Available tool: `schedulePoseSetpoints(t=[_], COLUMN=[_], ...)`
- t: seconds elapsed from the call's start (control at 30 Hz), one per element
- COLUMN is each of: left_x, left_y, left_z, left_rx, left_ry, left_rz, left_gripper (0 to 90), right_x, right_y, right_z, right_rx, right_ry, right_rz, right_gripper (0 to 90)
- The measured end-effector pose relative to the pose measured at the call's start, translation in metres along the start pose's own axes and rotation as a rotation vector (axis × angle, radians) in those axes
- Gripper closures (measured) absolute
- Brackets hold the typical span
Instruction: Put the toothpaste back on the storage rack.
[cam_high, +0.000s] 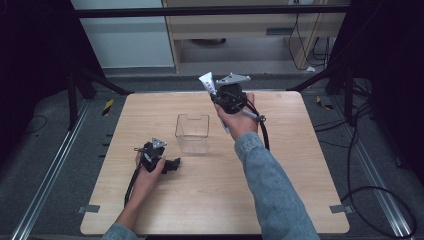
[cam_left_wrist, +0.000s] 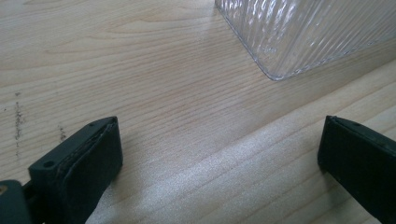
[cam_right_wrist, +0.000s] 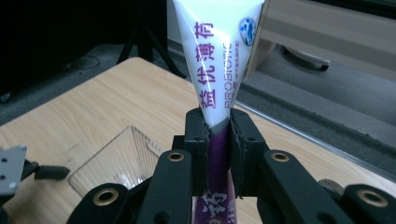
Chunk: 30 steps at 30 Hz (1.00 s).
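I am holding my right claw (cam_high: 216, 92) raised over the far part of the worktop (cam_high: 300, 165), near its far edge and a little right of the middle. It is clenching a white and purple toothpaste tube (cam_right_wrist: 215, 60). In the right gripper view the two black jaws are pressing on the tube from both sides at its narrow middle, the wide white flat end is standing up above them, and the purple part is running down between the claw's arms. Purple characters and the word PROBIOTIC are showing on the white part. From the high view the tube's white end (cam_high: 206, 81) is sticking out beyond the claw toward the far edge.

I am resting my left claw (cam_high: 176, 164) low on the worktop, toward the near left corner, with its jaws pointing to the right. It is released: in the left gripper view the two black pads (cam_left_wrist: 100, 161) are standing well apart with bare wood between them.

A clear ribbed plastic box (cam_high: 192, 133) is standing open-topped near the middle of the worktop, between my two claws. Its corner (cam_left_wrist: 280, 42) is showing just ahead of my left claw, apart from it. In the right gripper view the box (cam_right_wrist: 122, 161) is lying below and to the left of the gripped tube.
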<state>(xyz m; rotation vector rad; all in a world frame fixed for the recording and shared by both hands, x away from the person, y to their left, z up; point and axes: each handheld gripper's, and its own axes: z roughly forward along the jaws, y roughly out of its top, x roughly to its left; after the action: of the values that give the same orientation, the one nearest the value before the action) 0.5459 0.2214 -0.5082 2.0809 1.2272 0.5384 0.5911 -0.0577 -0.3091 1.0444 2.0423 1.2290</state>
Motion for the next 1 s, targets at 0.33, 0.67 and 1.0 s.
schedulePoseSetpoints(t=[0.33, 0.67, 1.0], left_x=[0.000, 0.000, 0.001], left_y=[0.000, 0.000, 0.001], left_z=[0.000, 0.000, 0.001], left_rx=[-0.001, -0.001, 0.000], left_ry=[0.001, 0.001, 0.002], left_rz=[-0.003, -0.003, -0.003], left_gripper=[0.0, 0.0, 0.0], right_x=[0.000, 0.002, 0.007], right_y=[0.009, 0.029, 0.036], right_z=[0.006, 0.012, 0.025], right_rx=[-0.018, -0.066, -0.108], right_ry=[-0.010, -0.020, -0.025], right_rz=[0.023, 0.030, 0.055], right_gripper=[78.8, 78.8, 78.8])
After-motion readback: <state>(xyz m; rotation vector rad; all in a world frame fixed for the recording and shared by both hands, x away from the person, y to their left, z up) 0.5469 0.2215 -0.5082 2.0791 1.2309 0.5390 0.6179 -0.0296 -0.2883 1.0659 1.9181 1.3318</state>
